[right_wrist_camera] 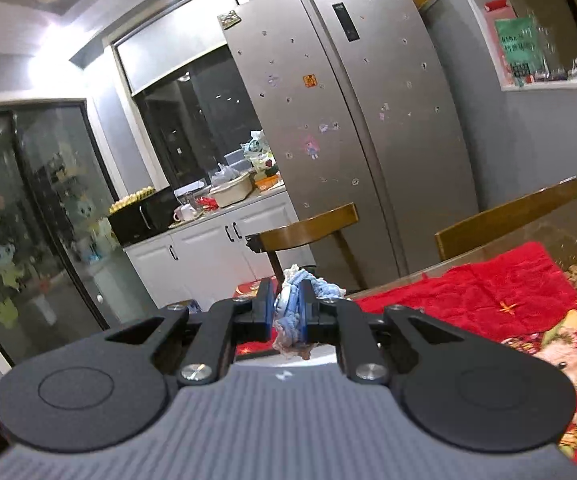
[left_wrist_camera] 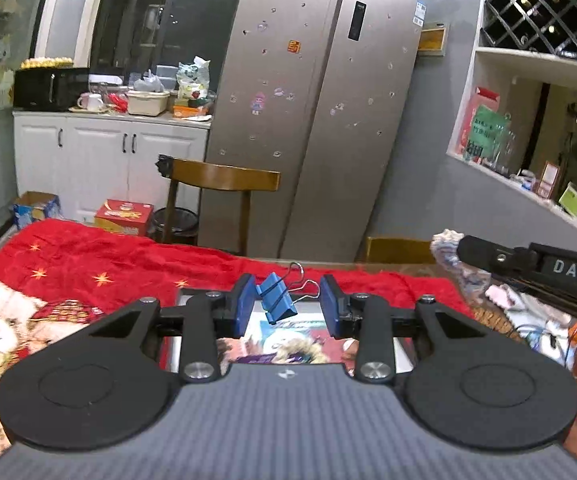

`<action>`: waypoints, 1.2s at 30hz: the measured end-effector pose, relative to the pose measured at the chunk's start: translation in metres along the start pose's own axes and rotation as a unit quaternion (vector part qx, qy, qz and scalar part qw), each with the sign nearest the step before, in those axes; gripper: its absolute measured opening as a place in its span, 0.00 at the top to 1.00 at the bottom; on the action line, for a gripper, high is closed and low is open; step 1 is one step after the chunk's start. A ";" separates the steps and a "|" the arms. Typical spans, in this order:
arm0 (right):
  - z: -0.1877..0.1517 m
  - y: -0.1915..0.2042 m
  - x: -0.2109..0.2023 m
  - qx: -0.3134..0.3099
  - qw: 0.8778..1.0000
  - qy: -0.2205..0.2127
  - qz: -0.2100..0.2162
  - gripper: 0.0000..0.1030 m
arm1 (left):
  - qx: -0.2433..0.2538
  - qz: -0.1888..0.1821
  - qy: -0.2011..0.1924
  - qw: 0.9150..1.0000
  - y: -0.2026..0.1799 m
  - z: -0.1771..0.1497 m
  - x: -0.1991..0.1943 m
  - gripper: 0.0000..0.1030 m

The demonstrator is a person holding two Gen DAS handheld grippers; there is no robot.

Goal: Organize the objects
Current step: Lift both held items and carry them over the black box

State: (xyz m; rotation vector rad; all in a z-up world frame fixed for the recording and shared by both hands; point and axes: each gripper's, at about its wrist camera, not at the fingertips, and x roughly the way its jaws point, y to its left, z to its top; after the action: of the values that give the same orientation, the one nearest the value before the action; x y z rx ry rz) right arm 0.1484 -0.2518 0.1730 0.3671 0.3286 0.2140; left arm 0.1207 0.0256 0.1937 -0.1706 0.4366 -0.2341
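Your right gripper (left_wrist_camera: 488,256), at three o'clock in the left view, reads "DAS". Your left gripper (left_wrist_camera: 288,306) pinches a blue binder clip (left_wrist_camera: 275,298) between its fingers, pressed on the nine o'clock pad. Your right gripper's fingers are squeezed tight on a blue knitted cloth (right_wrist_camera: 288,312), above the red blanket (right_wrist_camera: 488,296).

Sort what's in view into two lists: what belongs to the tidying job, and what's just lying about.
In the job:
- blue binder clip, held in the left claw
- blue-and-white knitted piece, pinched in the right claw
- picture box under the left claw
- red blanket covering the table

Lying about:
- fridge
- wooden chair
- counter clutter
- wine rack
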 end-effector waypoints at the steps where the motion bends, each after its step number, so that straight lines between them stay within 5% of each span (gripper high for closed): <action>1: 0.002 0.001 0.004 0.004 1.000 0.000 0.002 0.86 | -0.008 -0.003 -0.001 1.000 0.001 0.004 0.005 0.60; 10: 0.010 -0.011 0.045 0.042 0.999 -0.002 0.008 0.86 | -0.043 -0.047 -0.019 0.998 -0.010 0.044 0.057 0.60; 17: -0.001 -0.035 0.087 0.052 0.999 0.013 -0.001 0.86 | 0.004 -0.033 -0.028 0.999 -0.004 0.040 0.110 0.60; 22: -0.015 -0.060 0.122 0.078 0.996 0.046 -0.022 0.86 | -0.007 -0.037 0.037 0.999 0.011 0.032 0.165 0.60; 27: -0.040 -0.076 0.160 0.076 0.992 0.084 -0.054 0.86 | -0.005 0.000 0.072 0.997 0.020 0.014 0.205 0.60; 36: -0.073 -0.079 0.189 0.078 0.988 0.129 -0.039 0.86 | -0.011 0.018 0.133 0.991 0.031 -0.026 0.251 0.60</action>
State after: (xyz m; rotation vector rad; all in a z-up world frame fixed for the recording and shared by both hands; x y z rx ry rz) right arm 0.3093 -0.2509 0.0269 0.4813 0.6152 0.1601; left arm 0.3362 -0.0124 0.0646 -0.1537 0.7072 -0.2165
